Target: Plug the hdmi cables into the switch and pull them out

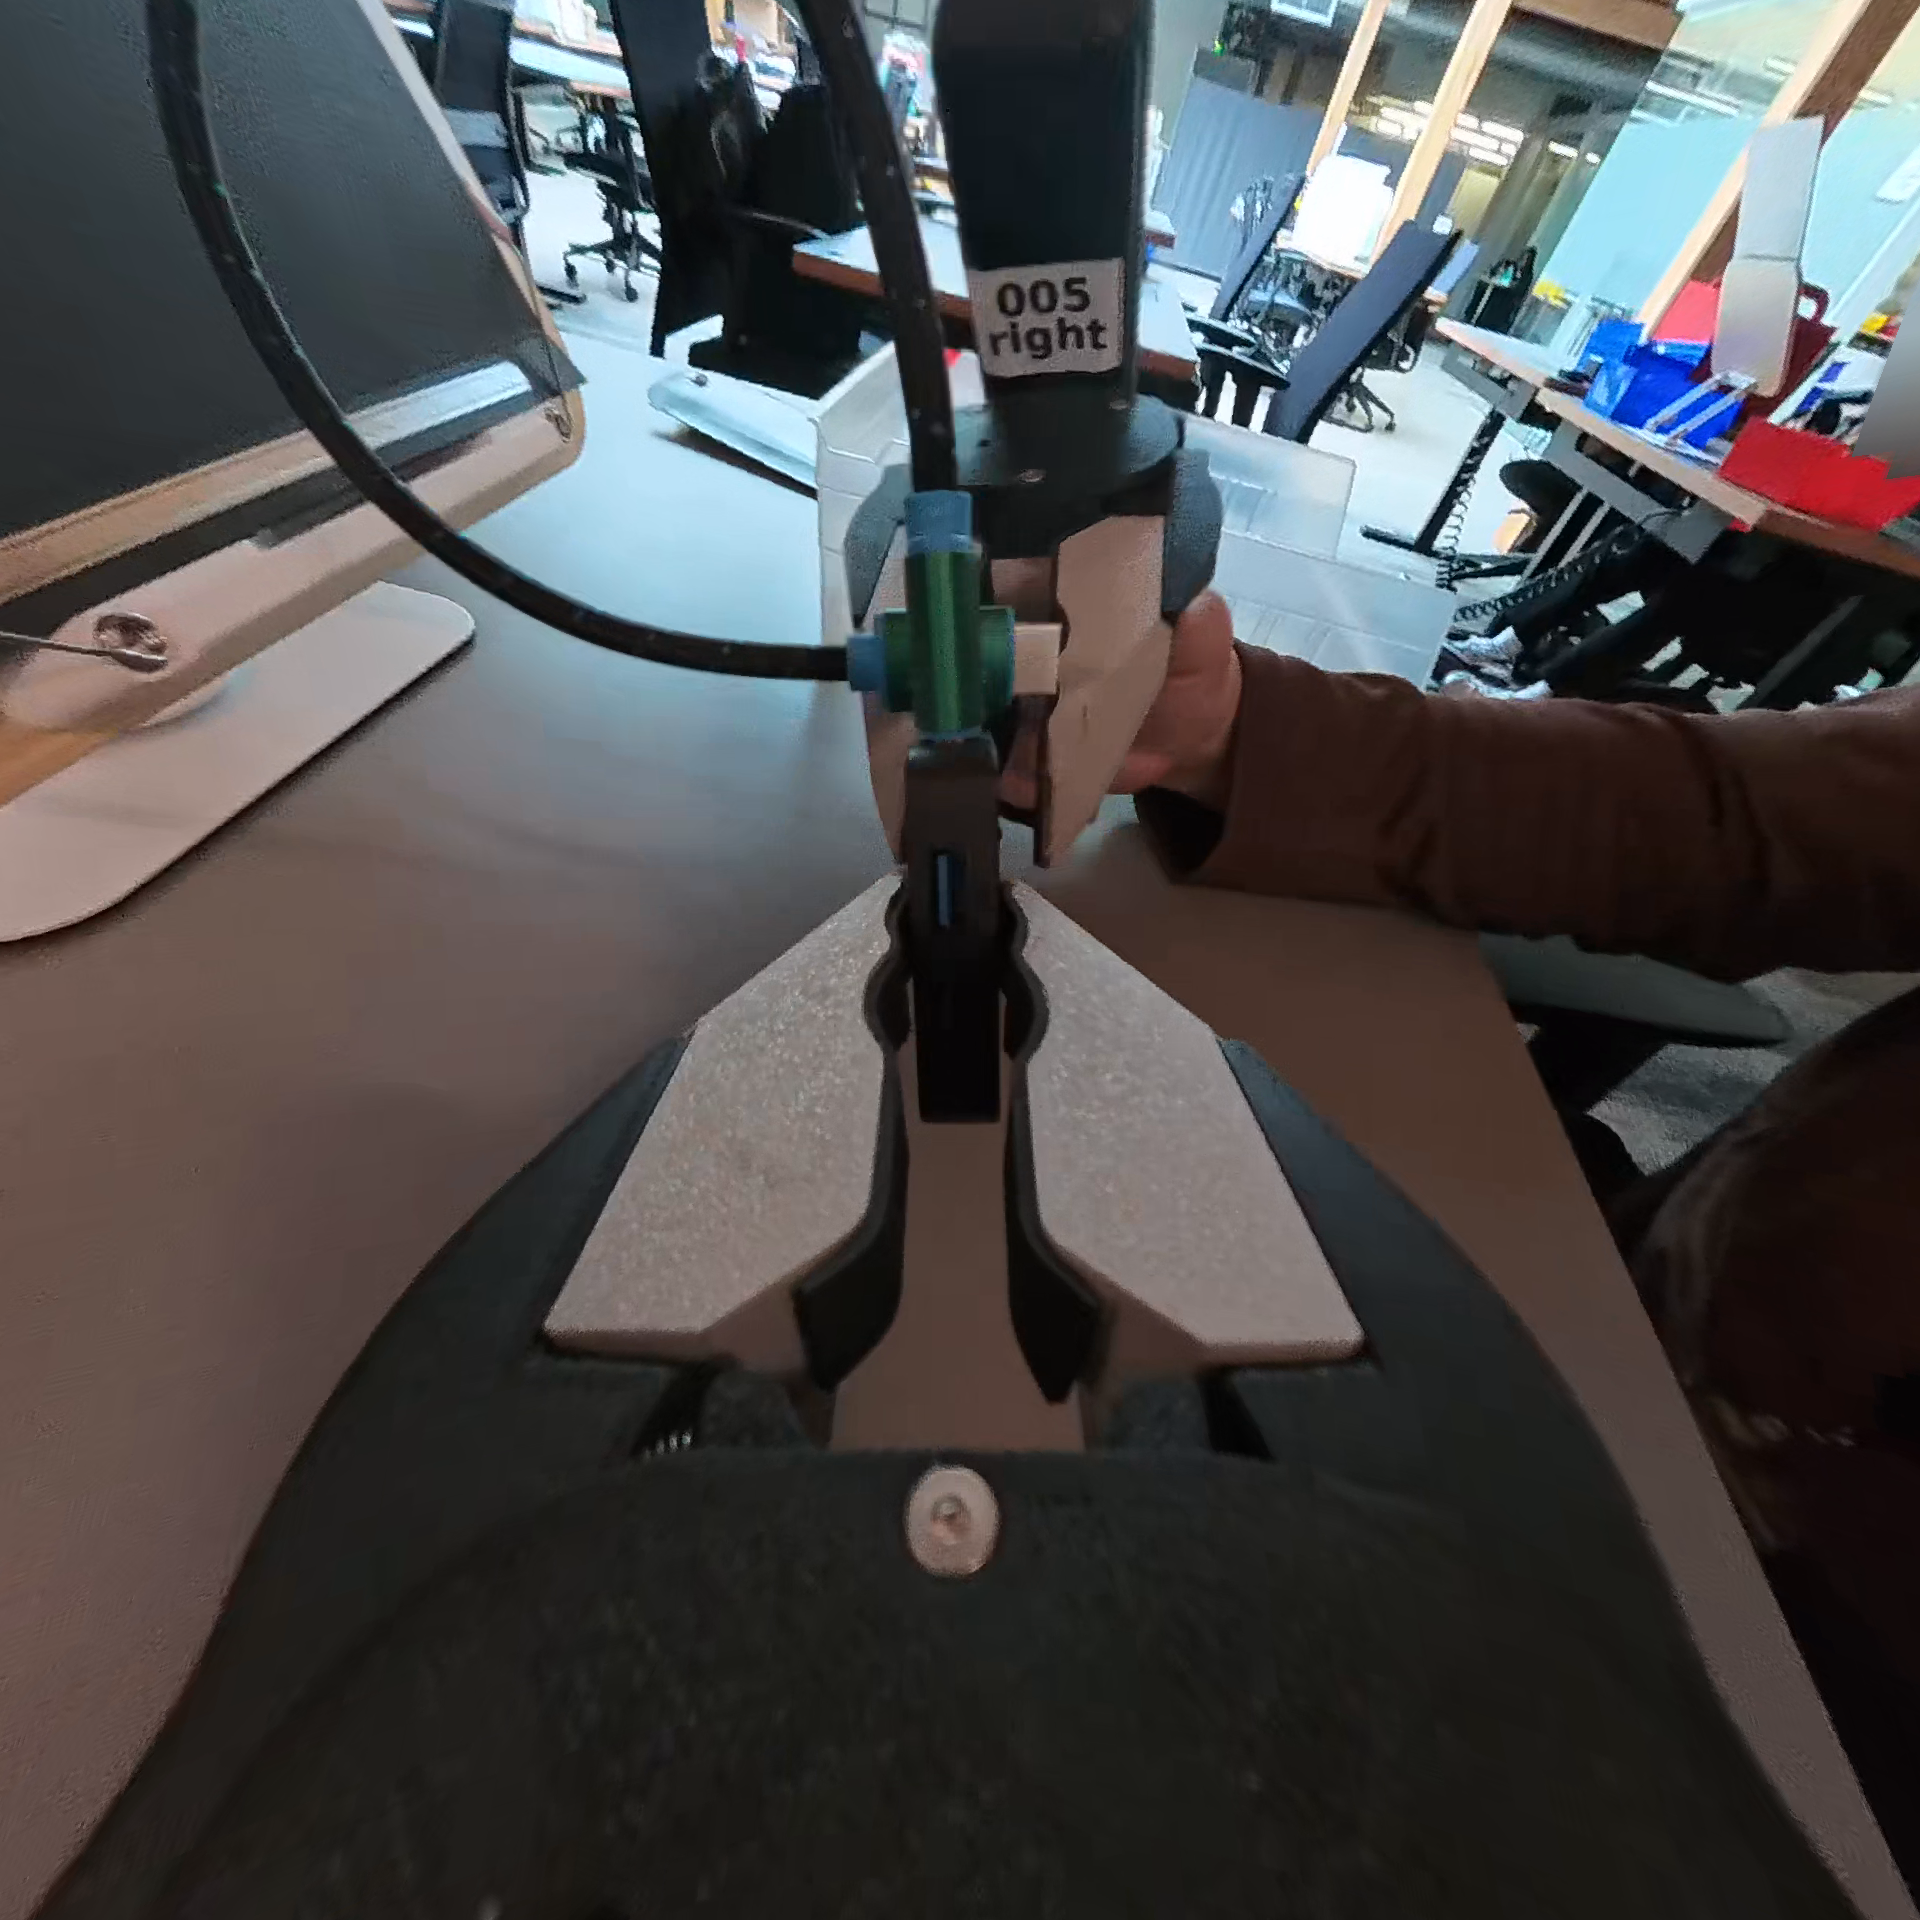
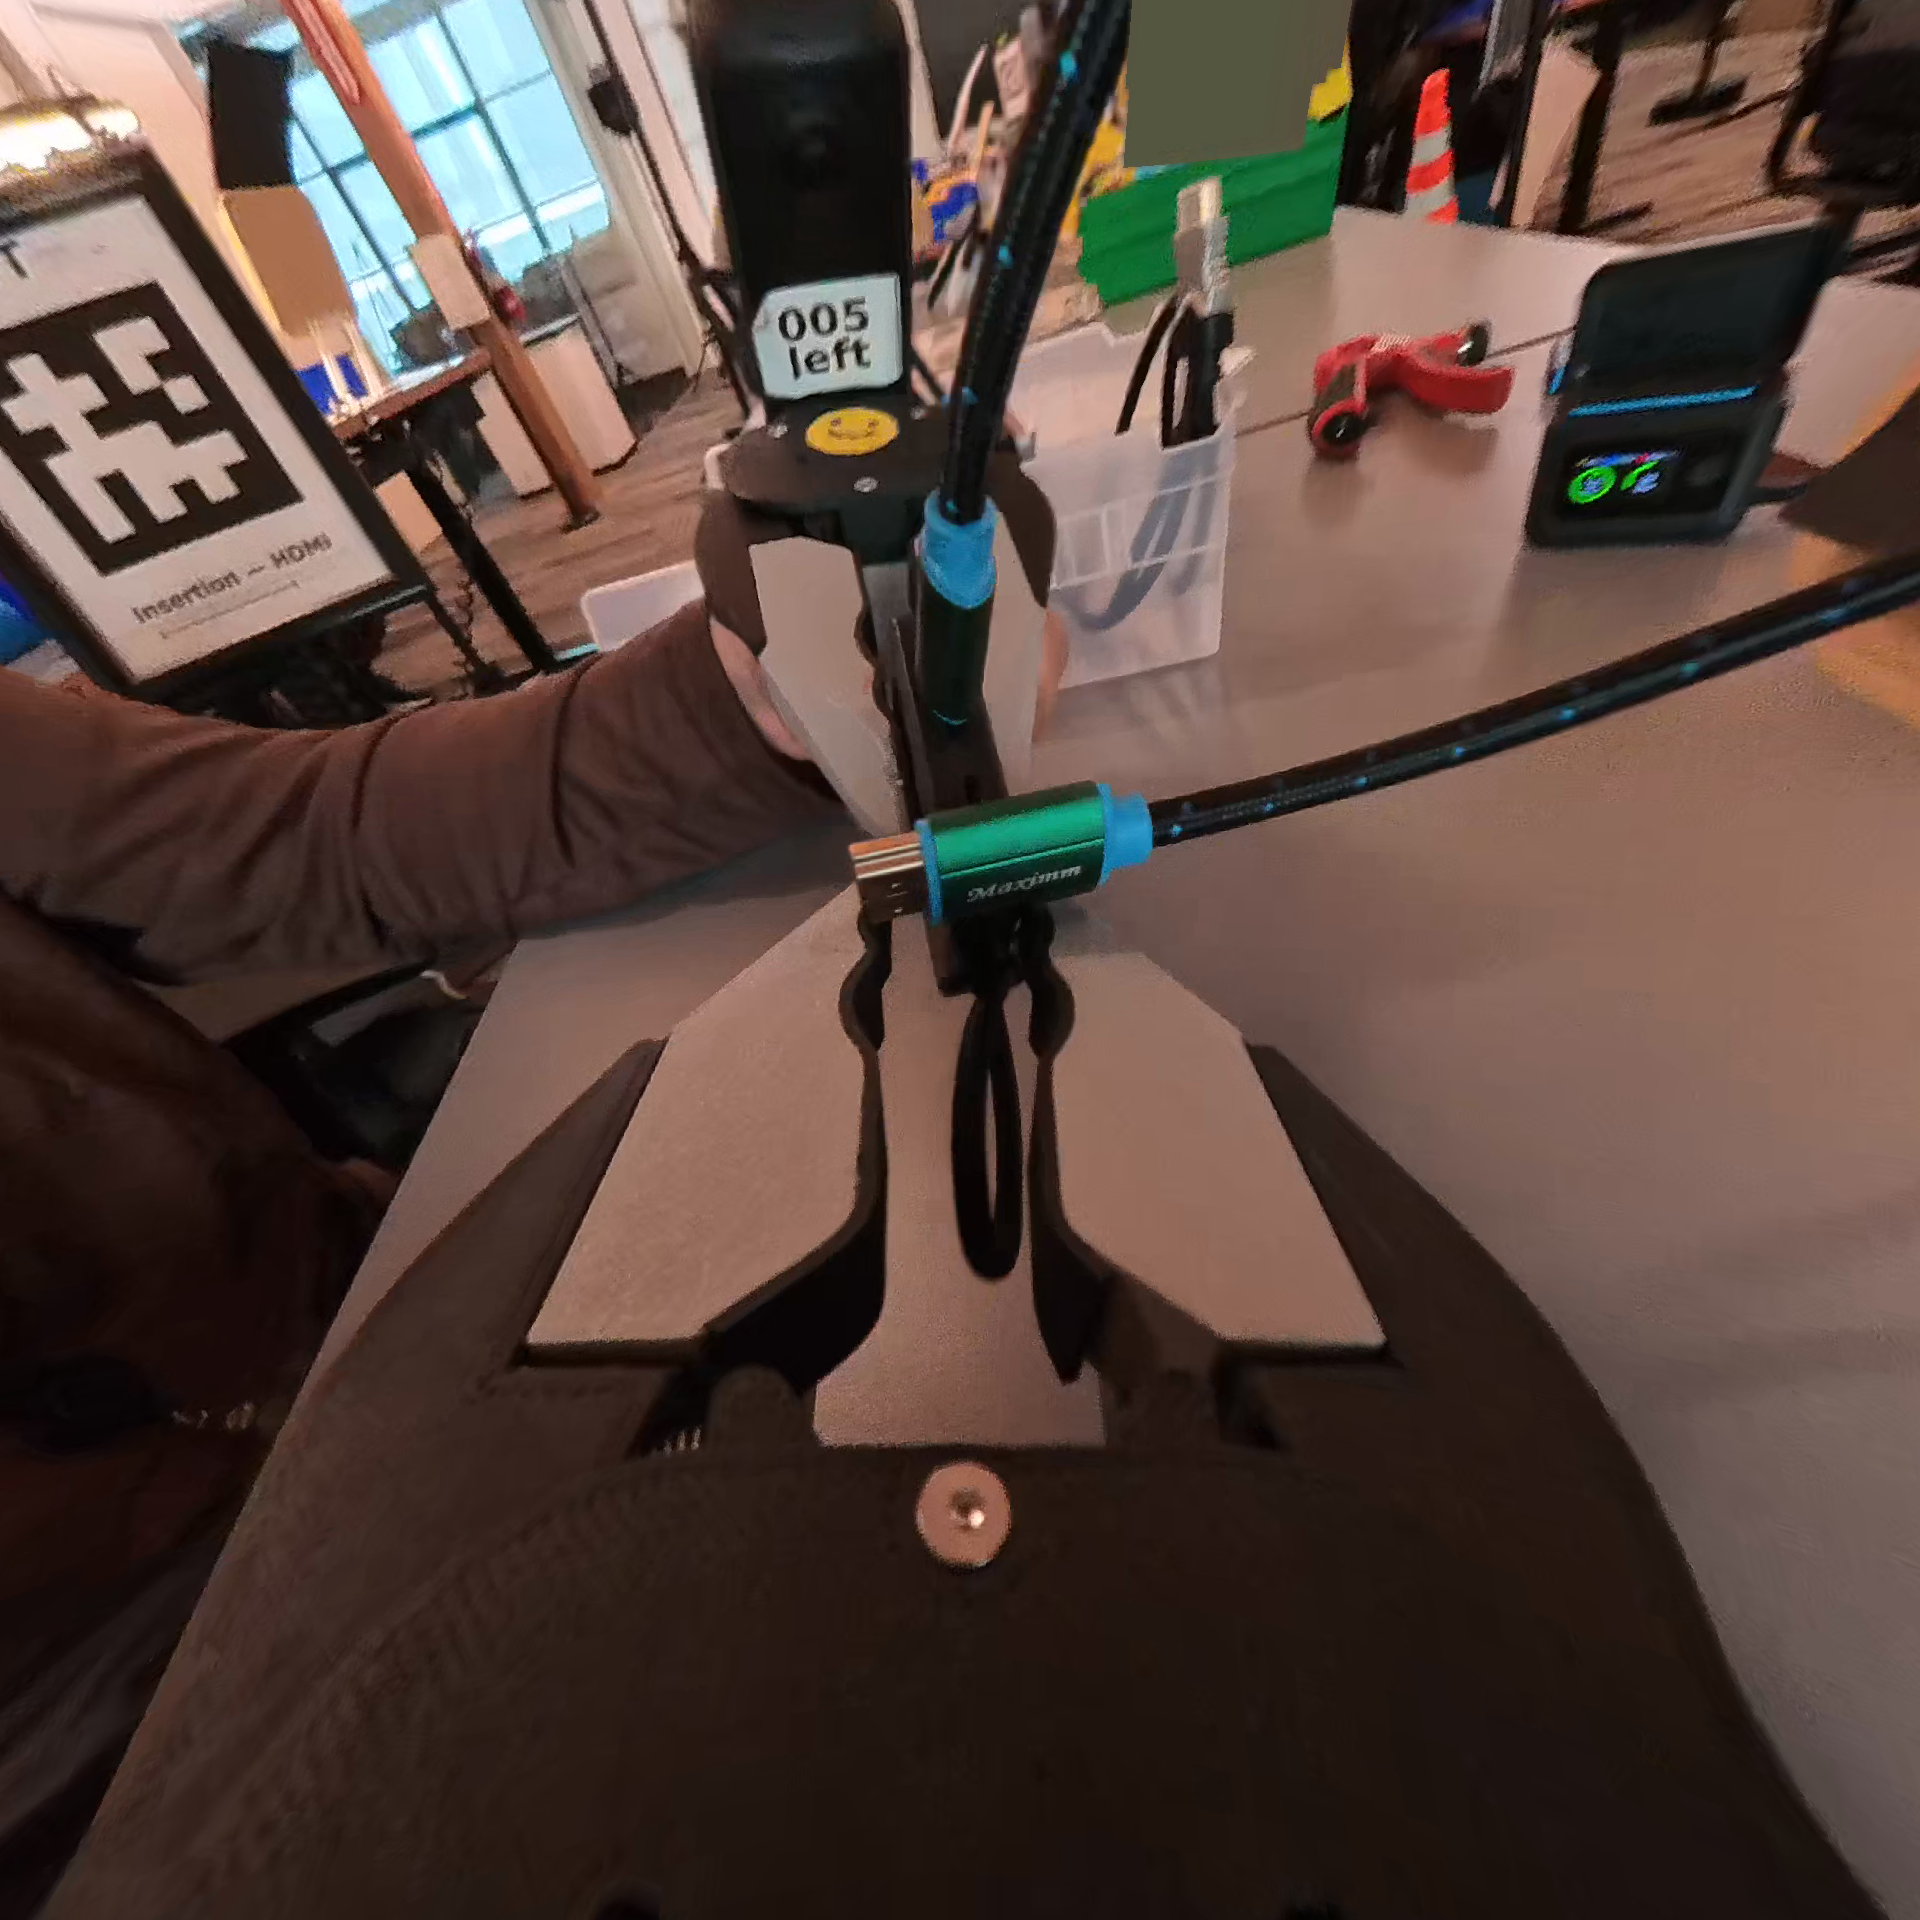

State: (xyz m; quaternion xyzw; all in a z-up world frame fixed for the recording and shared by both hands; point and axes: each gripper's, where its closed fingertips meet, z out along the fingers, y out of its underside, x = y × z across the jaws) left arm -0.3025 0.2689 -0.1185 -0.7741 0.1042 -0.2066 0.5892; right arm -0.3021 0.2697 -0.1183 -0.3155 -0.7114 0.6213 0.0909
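My left gripper (image 1: pixel 956 935) is shut on a thin black switch (image 1: pixel 956 997) and holds it on edge above the table. One green HDMI plug (image 1: pixel 938 597) stands in the switch's far end, its cable arching up and left. My right gripper (image 2: pixel 961 935) faces the left one and is shut on a second green plug (image 2: pixel 1013 847). That plug lies crosswise with its bare gold tip (image 2: pixel 883 878) pointing left, outside the switch; its cable runs off right. In the right wrist view the left gripper (image 2: pixel 935 769) holds the switch with the first plug (image 2: pixel 951 644). A black cable loop (image 2: pixel 987 1143) hangs between my right fingers.
A monitor (image 1: pixel 208 312) on a pale foot (image 1: pixel 208 748) stands left, a white box (image 1: pixel 1299 561) behind. The right wrist view shows a clear cable holder (image 2: pixel 1143 540), a red tool (image 2: pixel 1403 384), a black device (image 2: pixel 1652 416) and a marker sign (image 2: pixel 156 436). The table edge (image 1: pixel 1558 1091) runs close on the right. Less than 4 cm separates the two grippers' tips.
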